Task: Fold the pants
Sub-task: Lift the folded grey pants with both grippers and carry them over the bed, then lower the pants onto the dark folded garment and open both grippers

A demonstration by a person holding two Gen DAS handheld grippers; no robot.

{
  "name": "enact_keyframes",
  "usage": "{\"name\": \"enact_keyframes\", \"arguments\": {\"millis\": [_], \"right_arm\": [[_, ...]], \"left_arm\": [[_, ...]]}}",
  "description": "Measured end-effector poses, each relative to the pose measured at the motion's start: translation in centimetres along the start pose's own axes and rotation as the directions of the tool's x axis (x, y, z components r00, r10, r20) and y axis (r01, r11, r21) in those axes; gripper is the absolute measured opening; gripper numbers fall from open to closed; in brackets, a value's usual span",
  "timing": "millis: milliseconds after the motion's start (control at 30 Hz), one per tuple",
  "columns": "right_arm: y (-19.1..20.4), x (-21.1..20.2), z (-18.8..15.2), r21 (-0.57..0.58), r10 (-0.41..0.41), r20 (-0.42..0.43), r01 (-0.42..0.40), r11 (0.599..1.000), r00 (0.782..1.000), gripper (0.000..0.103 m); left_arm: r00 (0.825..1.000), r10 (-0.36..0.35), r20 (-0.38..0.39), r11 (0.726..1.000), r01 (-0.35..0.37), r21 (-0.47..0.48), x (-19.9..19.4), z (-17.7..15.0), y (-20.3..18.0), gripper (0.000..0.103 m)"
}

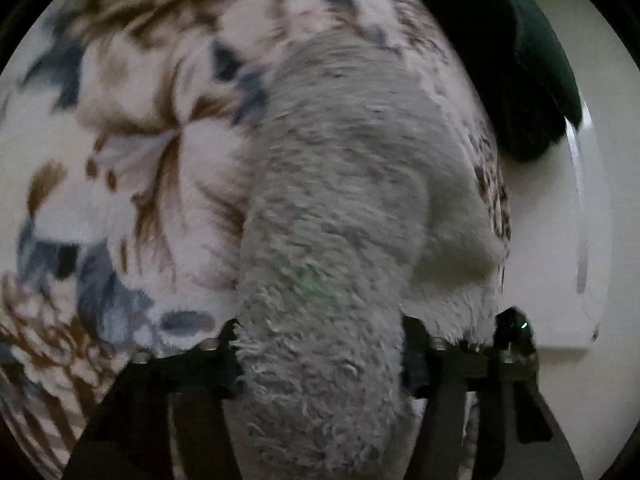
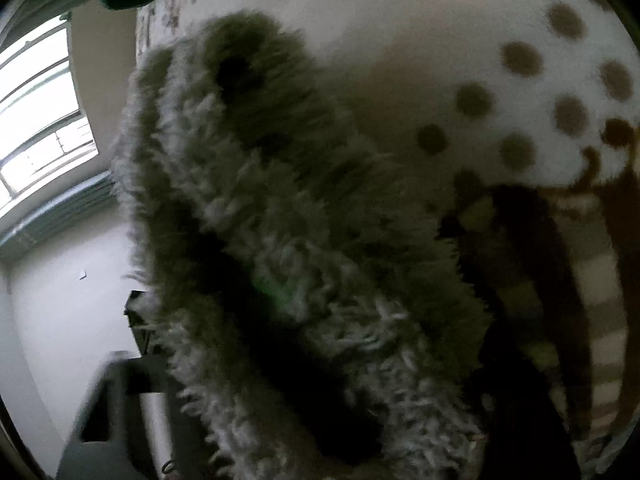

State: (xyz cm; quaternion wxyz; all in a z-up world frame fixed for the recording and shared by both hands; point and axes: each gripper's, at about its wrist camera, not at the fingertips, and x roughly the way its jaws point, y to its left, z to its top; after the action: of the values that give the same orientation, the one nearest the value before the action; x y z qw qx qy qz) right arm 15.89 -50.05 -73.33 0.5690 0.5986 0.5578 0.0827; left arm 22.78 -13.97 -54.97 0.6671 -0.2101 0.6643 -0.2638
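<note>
Pants (image 1: 340, 200), grey and fleecy, bunched between both clamped pairs of fingers (image 1: 416, 360).

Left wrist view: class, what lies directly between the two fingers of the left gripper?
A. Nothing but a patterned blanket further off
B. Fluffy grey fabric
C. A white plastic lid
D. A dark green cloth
B: a thick fold of the fluffy grey pants runs straight through the left gripper, with a dark finger on either side of it; the floral blanket lies to the left and the dark green cloth is far off at the upper right.
</note>
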Motion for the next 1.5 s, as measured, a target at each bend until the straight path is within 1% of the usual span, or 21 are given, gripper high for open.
{"name": "enact_keyframes", "arguments": {"millis": [33,133,233,333,500,633,733,833,933,1000,1033,1133,1167,1200,1267,1300,1367,1400,1433,1467,1500], "right_arm": [[0.4,-0.3,-0.3,-0.005,0.007,0.018,-0.006,1.0,1.0,0.051],[1.7,-1.1,-1.1,-0.004,0.041,0.059,-0.041,0.999,0.997,0.046],[3.7,-1.8,-2.4,-0.029,0.068,0.075,-0.066,0.997,0.995,0.044],[6.9,-2.4,-3.5,-0.056,0.097,0.073,-0.093,0.994,0.993,0.043],[15.9,-3.3,-5.0,-0.144,0.189,0.046,-0.181,0.973,0.981,0.043],[24.5,-2.2,-5.4,-0.247,0.197,0.03,-0.184,0.951,0.98,0.043],[31.4,0.6,-5.5,-0.306,0.204,0.023,-0.188,0.933,0.979,0.043],[38.2,5.4,-4.9,-0.345,0.209,0.026,-0.188,0.92,0.977,0.043],[44.3,11.5,-3.6,-0.375,0.216,0.035,-0.187,0.908,0.976,0.043],[46.7,14.8,-2.5,-0.381,0.226,0.035,-0.196,0.904,0.973,0.043],[48.4,17.1,-1.6,-0.385,0.229,0.038,-0.197,0.901,0.973,0.043],[52.9,23.2,2.3,-0.392,0.23,0.035,-0.198,0.898,0.972,0.043],[54.4,26.1,3.8,-0.393,0.228,0.035,-0.196,0.898,0.973,0.043],[55.2,28.3,5.1,-0.389,0.223,0.035,-0.192,0.901,0.974,0.043],[56.3,31.5,7.4,-0.386,0.205,0.041,-0.174,0.906,0.978,0.043],[56.7,33.1,8.2,-0.394,0.177,0.054,-0.142,0.908,0.983,0.043],[57.4,35.8,9.7,-0.417,0.074,0.104,-0.024,0.909,0.992,0.043],[57.6,36.9,9.9,-0.423,0.022,0.124,0.033,0.905,0.992,0.043],[57.5,37.8,10.3,-0.418,-0.034,0.142,0.091,0.904,0.989,0.044],[57.3,38.8,10.3,-0.411,-0.063,0.144,0.118,0.904,0.988,0.045],[57.1,39.0,10.2,-0.408,-0.077,0.14,0.128,0.904,0.987,0.048]], "left_arm": [[1.0,-0.017,0.004,1.0,0.017,-0.008,-0.3,0.0,-0.2,0.045],[0.998,-0.067,0.02,0.997,0.068,-0.03,-1.9,0.4,-0.9,0.041],[0.992,-0.117,0.044,0.992,0.119,-0.045,-4.1,0.6,-1.7,0.041],[0.986,-0.154,0.071,0.987,0.157,-0.037,-7.6,1.3,-2.9,0.041],[0.963,-0.224,0.151,0.971,0.233,-0.048,-15.7,4.0,-4.0,0.041],[0.944,-0.239,0.228,0.969,0.248,-0.014,-23.0,7.7,-4.4,0.041],[0.93,-0.239,0.278,0.969,0.245,0.016,-28.5,12.0,-3.5,0.041],[0.92,-0.236,0.312,0.971,0.234,0.043,-33.6,16.8,-1.4,0.041],[0.918,-0.221,0.328,0.975,0.214,0.058,-37.6,22.7,1.8,0.041],[0.92,-0.198,0.338,0.98,0.186,0.068,-39.4,26.6,4.0,0.041],[0.921,-0.178,0.346,0.984,0.162,0.073,-40.3,29.3,5.5,0.041],[0.924,-0.14,0.355,0.99,0.118,0.083,-40.9,35.1,9.2,0.041],[0.925,-0.124,0.36,0.992,0.102,0.078,-40.9,37.1,10.6,0.041],[0.926,-0.11,0.361,0.993,0.092,0.067,-40.6,39.1,12.2,0.041],[0.931,-0.094,0.353,0.995,0.079,0.056,-39.2,41.5,14.8,0.041],[0.937,-0.073,0.341,0.997,0.062,0.043,-38.5,43.1,16.5,0.042],[0.954,-0.022,0.299,1.0,0.019,0.013,-36.6,45.0,19.0,0.044],[0.961,0.047,0.273,0.999,-0.045,-0.011,-35.5,45.7,20.3,0.048],[0.962,0.107,0.25,0.994,-0.103,-0.027,-35.2,46.3,21.1,0.049],[0.962,0.16,0.22,0.987,-0.157,-0.029,-34.4,46.6,21.7,0.05],[0.963,0.183,0.2,0.983,-0.183,-0.021,-33.9,46.8,22.2,0.051]]}}
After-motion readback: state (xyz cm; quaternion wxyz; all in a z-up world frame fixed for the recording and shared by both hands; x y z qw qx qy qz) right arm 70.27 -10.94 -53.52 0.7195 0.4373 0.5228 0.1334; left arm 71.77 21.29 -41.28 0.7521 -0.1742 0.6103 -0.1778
